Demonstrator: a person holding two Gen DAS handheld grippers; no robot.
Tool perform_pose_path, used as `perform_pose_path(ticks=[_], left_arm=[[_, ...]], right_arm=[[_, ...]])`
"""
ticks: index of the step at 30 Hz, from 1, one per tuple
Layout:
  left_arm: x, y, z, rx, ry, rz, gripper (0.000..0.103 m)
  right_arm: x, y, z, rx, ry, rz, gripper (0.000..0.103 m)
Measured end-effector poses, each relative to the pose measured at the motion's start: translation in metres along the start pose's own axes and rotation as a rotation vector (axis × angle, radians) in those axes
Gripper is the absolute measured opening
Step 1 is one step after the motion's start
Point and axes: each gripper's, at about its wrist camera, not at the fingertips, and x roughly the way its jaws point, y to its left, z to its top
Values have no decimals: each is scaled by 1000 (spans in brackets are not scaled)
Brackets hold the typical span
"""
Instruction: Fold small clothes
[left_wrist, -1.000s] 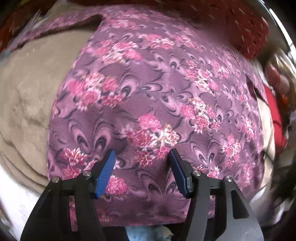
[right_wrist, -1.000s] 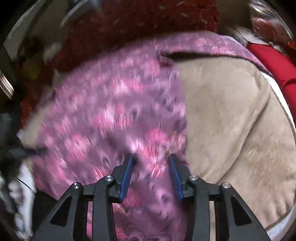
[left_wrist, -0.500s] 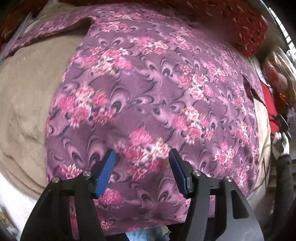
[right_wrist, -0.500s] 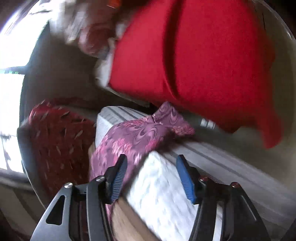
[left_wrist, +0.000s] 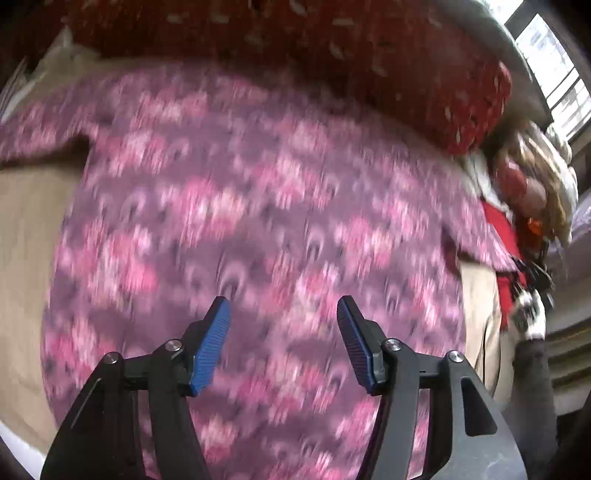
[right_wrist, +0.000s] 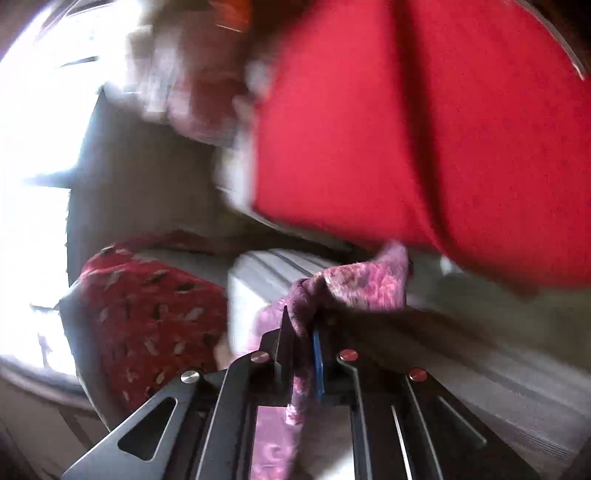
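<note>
purple floral garment (left_wrist: 258, 221): soft cloth, fleecy and matt
beige blanket (left_wrist: 26, 258): plush cloth with a short nap
red patterned cushion (right_wrist: 147, 314): matt woven cloth
plain red fabric (right_wrist: 443, 147): smooth, matt cloth
left gripper (left_wrist: 283, 339): matt black plastic, ribbed blue pads, shiny metal screws
right gripper (right_wrist: 301, 343): matt black plastic, glossy screw heads

Right tool (right_wrist: 301, 332) now clamped on floral garment (right_wrist: 354, 288) corner, apparently
</note>
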Motion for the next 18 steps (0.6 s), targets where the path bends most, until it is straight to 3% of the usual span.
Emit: perform_pose_path(ticks=[3,6,13,18], left_arm=[[3,0,21,5,-77,80,59],[14,4,37,-5,-122,128,59],[35,43,47,-140,-113,-2,59],[33,65,56,-187,-130,-15,59]], right_arm=[[-22,45,-9,-159,-33,46,7],[-27,98,-37,-353,18,52,8],[8,167,-136,-621,179,19,8],[45,200,-228,-752,308,45,8]])
